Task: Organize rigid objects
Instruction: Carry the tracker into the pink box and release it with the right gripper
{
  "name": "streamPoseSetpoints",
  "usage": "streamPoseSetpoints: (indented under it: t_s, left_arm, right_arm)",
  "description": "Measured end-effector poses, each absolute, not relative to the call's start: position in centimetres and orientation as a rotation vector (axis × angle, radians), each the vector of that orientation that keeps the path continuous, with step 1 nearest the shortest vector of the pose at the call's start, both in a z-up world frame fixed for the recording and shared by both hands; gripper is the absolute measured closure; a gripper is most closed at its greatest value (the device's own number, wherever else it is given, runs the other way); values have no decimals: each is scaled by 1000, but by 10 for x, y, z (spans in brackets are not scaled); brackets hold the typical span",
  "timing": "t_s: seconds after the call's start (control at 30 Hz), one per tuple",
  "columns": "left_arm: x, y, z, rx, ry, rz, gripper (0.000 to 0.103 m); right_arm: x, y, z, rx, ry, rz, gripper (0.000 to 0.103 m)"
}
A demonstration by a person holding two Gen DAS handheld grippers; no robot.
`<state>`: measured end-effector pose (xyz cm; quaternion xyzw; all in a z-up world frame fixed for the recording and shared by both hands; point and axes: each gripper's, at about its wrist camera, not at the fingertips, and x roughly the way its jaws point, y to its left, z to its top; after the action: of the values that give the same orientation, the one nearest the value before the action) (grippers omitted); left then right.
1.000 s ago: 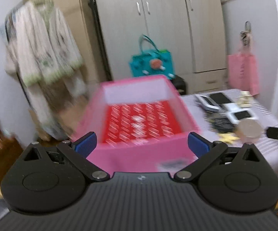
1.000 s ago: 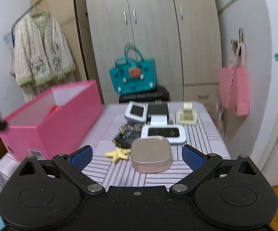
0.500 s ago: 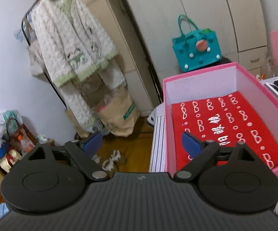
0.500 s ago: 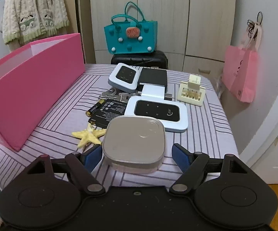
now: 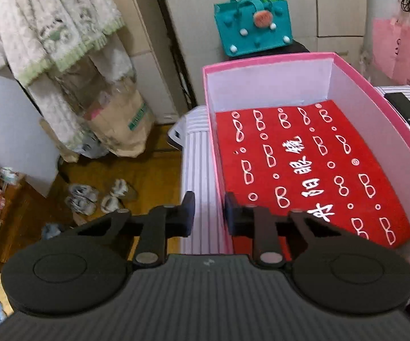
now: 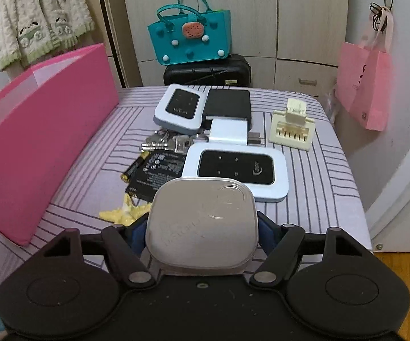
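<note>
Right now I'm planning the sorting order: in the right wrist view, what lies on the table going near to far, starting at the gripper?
Silver rounded case between the right gripper's fingers → large white router → white adapter → black box.

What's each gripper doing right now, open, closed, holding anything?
Left gripper: has just closed onto the near-left wall of the pink box.
Right gripper: jaws have just been closing, now against the silver tin; apparently gripping it.

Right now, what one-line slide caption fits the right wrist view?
Right gripper with jaws closing around a silver rounded-square case on the striped table, pink box alongside.
</note>
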<state>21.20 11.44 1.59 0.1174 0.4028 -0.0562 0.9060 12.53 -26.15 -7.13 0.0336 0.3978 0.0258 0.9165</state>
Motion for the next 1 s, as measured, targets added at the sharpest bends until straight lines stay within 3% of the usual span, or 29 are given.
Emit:
streamPoseSetpoints:
  t_s: [0.13,0.23,0.5,0.73,1.0]
  left_arm:
    - [222,126,12,111,939,-205,90]
    - [219,127,11,117,924,-197,97]
    - [208,125,20,157,856,-202,97]
    - [215,126,21,165,885,-211,98]
    - [222,126,20,161,915,-219,97]
  right_arm:
    - [122,-261,-46,56,788,82,25]
    - [125,-256,-16,64,714,172,25]
    - [163,-191,42,86,636,540,25]
    - [237,-98,57,31,802,757,25]
    - [335,-8,5,-46,1052,714,25]
